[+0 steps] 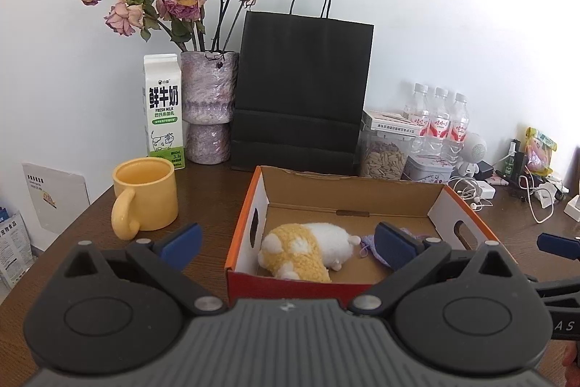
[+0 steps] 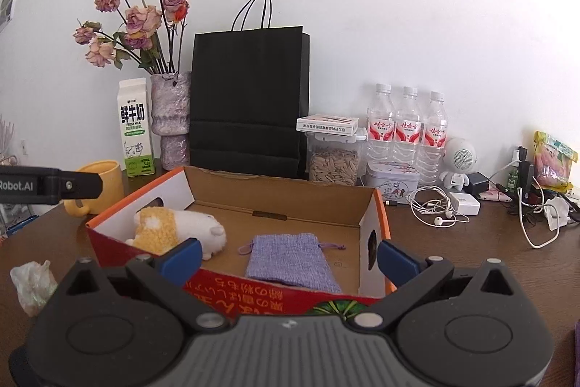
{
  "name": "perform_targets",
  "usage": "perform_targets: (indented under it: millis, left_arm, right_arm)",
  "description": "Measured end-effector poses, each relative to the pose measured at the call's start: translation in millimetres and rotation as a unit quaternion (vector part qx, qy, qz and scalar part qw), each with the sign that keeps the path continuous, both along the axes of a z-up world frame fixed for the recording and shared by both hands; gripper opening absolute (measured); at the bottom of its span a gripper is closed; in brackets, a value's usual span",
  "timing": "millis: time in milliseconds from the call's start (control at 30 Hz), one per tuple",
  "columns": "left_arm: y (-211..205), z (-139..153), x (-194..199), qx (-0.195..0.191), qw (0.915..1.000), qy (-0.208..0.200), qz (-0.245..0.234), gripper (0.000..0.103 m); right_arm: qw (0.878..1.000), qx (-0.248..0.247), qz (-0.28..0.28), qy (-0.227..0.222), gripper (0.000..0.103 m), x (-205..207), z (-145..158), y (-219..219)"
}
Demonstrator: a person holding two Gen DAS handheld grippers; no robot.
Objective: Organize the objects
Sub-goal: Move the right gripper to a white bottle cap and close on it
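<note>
An open cardboard box [image 1: 348,196] with orange rims stands on the brown table; it also shows in the right wrist view [image 2: 275,191]. Inside lie a yellow-and-white plush toy [image 1: 308,254] [image 2: 181,229] at the left and a purple drawstring pouch [image 2: 293,260] at the right, partly hidden in the left wrist view [image 1: 369,242]. My left gripper [image 1: 288,245] is open and empty, just in front of the box. My right gripper [image 2: 290,258] is open and empty, at the box's near wall.
A yellow mug [image 1: 145,194] stands left of the box. Behind are a milk carton [image 1: 163,111], a vase of dried roses [image 1: 208,107], a black paper bag [image 1: 301,93], a seed jar [image 2: 333,162], three water bottles [image 2: 407,126], a tin [image 2: 391,175], earphones and cables [image 2: 435,205]. A crumpled wrapper [image 2: 32,281] lies front left.
</note>
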State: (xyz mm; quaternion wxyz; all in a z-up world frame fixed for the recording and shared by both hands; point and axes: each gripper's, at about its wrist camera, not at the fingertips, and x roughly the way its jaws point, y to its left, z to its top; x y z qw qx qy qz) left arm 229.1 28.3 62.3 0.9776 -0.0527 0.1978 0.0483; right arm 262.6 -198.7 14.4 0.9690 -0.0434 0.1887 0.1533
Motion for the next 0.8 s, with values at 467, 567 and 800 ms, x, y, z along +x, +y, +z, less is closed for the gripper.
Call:
perform_targets:
  millis: [467,567,800]
  left_arm:
    - [26.5,-11.6,-54.1,0.020,0.9997,0.010,0.014,0.103]
    - [33.4,-18.2,-62.3,0.032,0.9990,0.020,0.024,0.103]
    - [51.8,-36.6,-79.4,0.027,0.9982,0.040,0.035,0.103]
  right_arm:
    - [0.999,-0.028,-0.010,0.030,0.103,-58.9,-21.5,-40.9]
    - [0.998,-0.031,-0.015,0.043,0.103,-64.8,-29.8,-51.9]
    - [0.995,-0.045,-0.018,0.085,0.103,-72.4,-54.9,-69.5]
